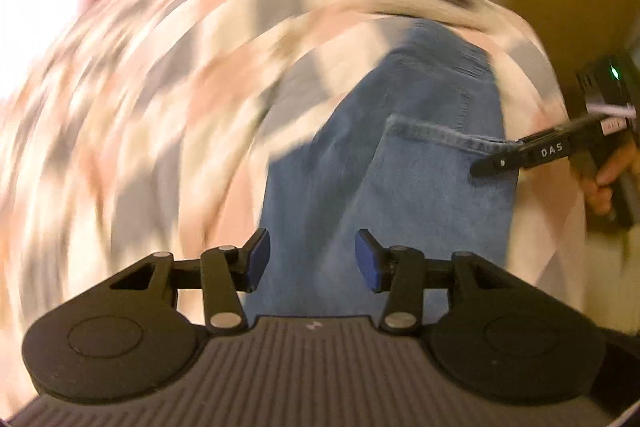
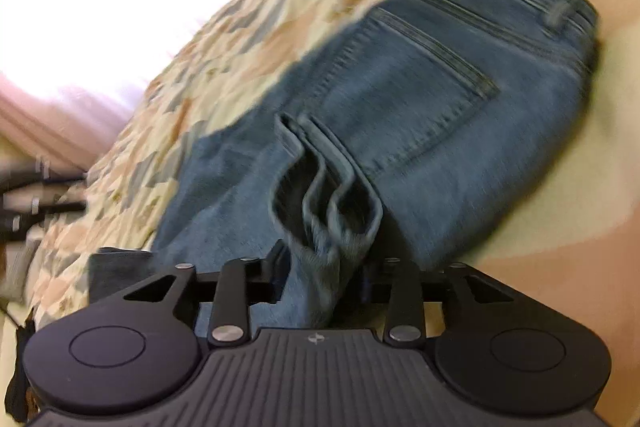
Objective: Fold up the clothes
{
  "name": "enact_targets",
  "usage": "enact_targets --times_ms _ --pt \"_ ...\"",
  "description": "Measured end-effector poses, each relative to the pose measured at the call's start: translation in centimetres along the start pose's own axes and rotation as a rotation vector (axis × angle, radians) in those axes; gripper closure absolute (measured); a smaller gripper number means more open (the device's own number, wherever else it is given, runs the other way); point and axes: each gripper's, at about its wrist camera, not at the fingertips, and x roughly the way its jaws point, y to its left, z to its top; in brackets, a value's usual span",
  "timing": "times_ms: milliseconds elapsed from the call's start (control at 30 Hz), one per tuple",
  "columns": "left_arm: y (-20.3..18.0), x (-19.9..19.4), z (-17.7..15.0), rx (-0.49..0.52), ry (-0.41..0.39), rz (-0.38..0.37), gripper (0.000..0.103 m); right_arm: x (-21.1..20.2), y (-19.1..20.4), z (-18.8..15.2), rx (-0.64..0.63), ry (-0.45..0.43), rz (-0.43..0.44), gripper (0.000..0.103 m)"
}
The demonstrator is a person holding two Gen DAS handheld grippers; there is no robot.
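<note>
Lying on a bed covered by a patterned quilt (image 2: 248, 27), a pair of blue jeans (image 2: 432, 99) is seen doubled over, the waistband and back pocket at the far end and the leg hems brought up on top near the seat. The stacked hems (image 2: 328, 187) are pinched in the right gripper (image 2: 324, 267); its jaws are pressed against the bunched denim from both sides, so that both legs can be carried as one layer rather than slipping apart. From the left wrist view the same gripper is seen entering from the right (image 1: 516, 155), its tip resting at the hem edge on the denim, held in a hand (image 1: 612, 179).

The left gripper (image 1: 312, 259) is held with its blue pads (image 1: 366, 259) spread apart and nothing between them, poised above the near part of the jeans (image 1: 384, 167). It is probably kept free so that the fold line can be pressed or the cloth steadied while the hems are laid down, though this is only a judgement. Strong motion blur is shown across the quilt in the left view, so finer detail there cannot be told.

Whether the hems are being laid down or lifted cannot be settled from this moment.
</note>
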Motion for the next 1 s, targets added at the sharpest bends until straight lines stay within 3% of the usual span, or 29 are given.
enact_targets --times_ms 133,367,433,500,633,800,867,1000 --pt "-1.3 -1.4 -4.8 -0.215 0.049 0.056 0.063 1.0 0.1 1.7 -0.058 0.053 0.037 0.055" --pt "-3.7 0.4 -6.8 -0.329 0.075 0.191 0.067 3.3 0.4 4.3 -0.163 0.172 0.075 0.055" --pt "-4.1 0.3 -6.8 -0.338 0.069 0.223 0.067 3.9 0.5 5.0 -0.193 0.206 0.086 0.083" --pt "-4.4 0.3 -6.8 -0.345 0.065 0.257 0.067 4.6 0.6 5.7 -0.223 0.240 0.096 0.093" --pt "-4.2 -0.3 -6.5 -0.376 0.061 0.306 0.068 1.6 2.7 7.3 -0.359 0.108 0.074 0.096" --pt "-4.5 1.1 -4.5 -0.373 0.021 0.293 0.068 -2.0 1.0 13.2 -0.381 -0.049 -0.025 0.096" --pt "-4.9 3.0 -3.8 -0.354 0.025 0.283 0.068 -1.6 -1.0 14.7 -0.364 -0.031 -0.098 0.095" --pt "-5.7 6.9 -2.8 -0.313 0.058 0.272 0.069 -0.2 -4.5 15.4 -0.293 0.037 -0.118 0.096"
